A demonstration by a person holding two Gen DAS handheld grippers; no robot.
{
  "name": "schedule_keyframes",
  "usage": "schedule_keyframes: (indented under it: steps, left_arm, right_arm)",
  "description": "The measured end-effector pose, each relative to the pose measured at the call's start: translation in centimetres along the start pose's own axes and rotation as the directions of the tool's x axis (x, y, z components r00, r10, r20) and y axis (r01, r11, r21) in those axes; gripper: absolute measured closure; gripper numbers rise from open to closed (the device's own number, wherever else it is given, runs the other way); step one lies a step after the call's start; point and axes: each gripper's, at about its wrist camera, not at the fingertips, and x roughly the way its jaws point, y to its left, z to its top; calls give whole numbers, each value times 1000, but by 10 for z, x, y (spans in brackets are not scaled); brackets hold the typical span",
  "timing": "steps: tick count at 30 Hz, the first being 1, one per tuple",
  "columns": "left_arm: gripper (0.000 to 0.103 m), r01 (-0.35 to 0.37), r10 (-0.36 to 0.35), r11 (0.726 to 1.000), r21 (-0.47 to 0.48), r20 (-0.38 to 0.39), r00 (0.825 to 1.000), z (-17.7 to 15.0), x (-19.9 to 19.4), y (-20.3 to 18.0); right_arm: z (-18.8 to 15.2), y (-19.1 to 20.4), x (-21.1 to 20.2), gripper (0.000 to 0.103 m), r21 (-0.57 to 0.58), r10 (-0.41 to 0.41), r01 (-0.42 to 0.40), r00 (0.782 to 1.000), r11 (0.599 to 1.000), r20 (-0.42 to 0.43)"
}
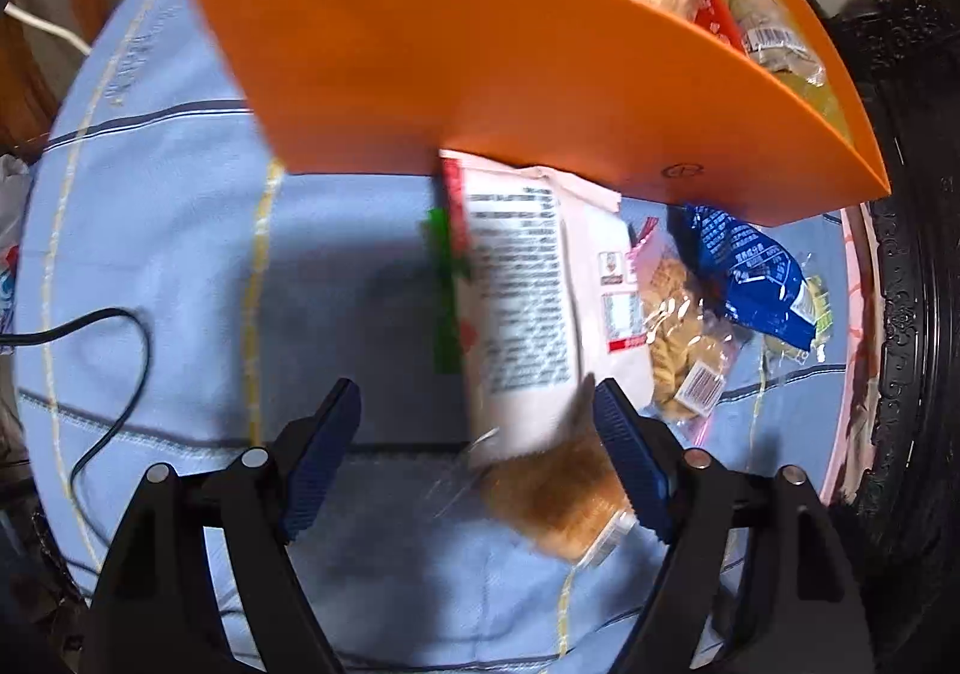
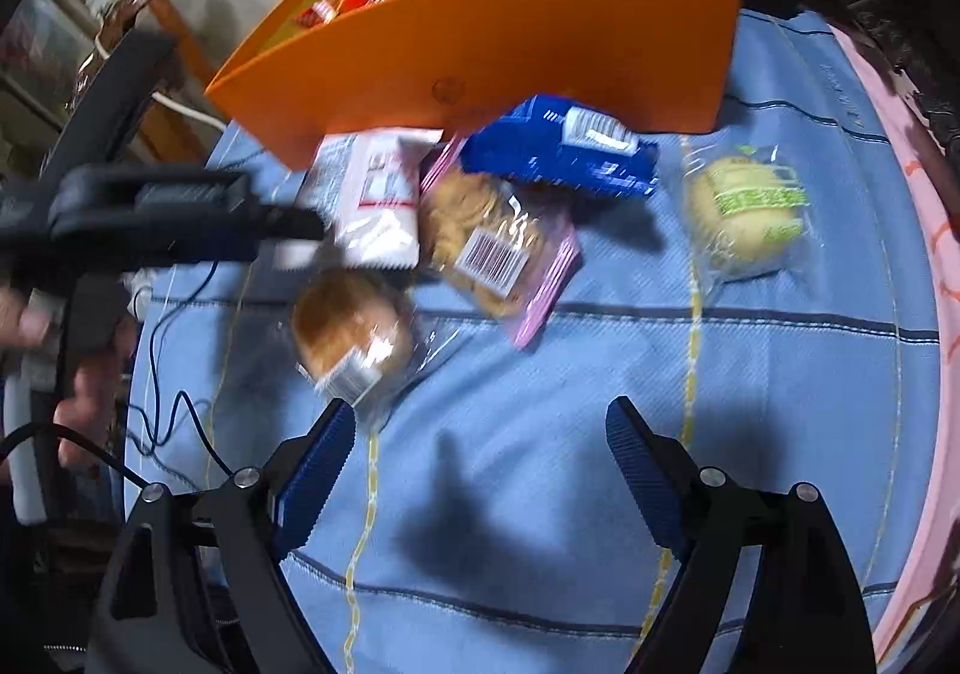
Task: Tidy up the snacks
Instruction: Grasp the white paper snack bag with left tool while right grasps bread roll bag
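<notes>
Hovering with jaws apart, left gripper (image 1: 477, 425) straddles the bun packet (image 1: 558, 500); right gripper (image 2: 480, 446) gapes over bare cloth (image 2: 750, 374)

Left gripper (image 1: 477, 404) and right gripper (image 2: 477, 422) look alike — black angular linkage arms, a round silver screw head at each pivot. Fingers (image 1: 327, 452) carry dark blue ribbed pads (image 2: 639, 470) — toothed along the inner face, tapering to the tips.

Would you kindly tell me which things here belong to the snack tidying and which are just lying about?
Belong to the job:
orange box
white packet
bread roll
cookie bag
blue packet
green-labelled cake

Lying about:
black cable
blue cloth
</notes>
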Motion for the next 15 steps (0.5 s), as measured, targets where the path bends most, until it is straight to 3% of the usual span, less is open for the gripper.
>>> schedule_keyframes:
  steps: [6,10,13,15]
  left_arm:
    - [24,-9,10,1000,28,-34,999,19,18,-19]
    - [18,3,-5,1000,-24,-60,998,30,29,-21]
    - [19,12,-16,999,-47,-81,997,37,38,-18]
    - [51,33,-34,999,-41,-42,999,38,32,-15]
  right_arm:
    - [1,-4,0,15,34,-2,2,1000,999,8]
    - [3,-7,3,15,39,-4,5,1000,999,-9]
    - [5,-4,8,15,31,-5,5,1000,1000,-23]
    - [5,-1,9,15,21,-6,7,1000,1000,-27]
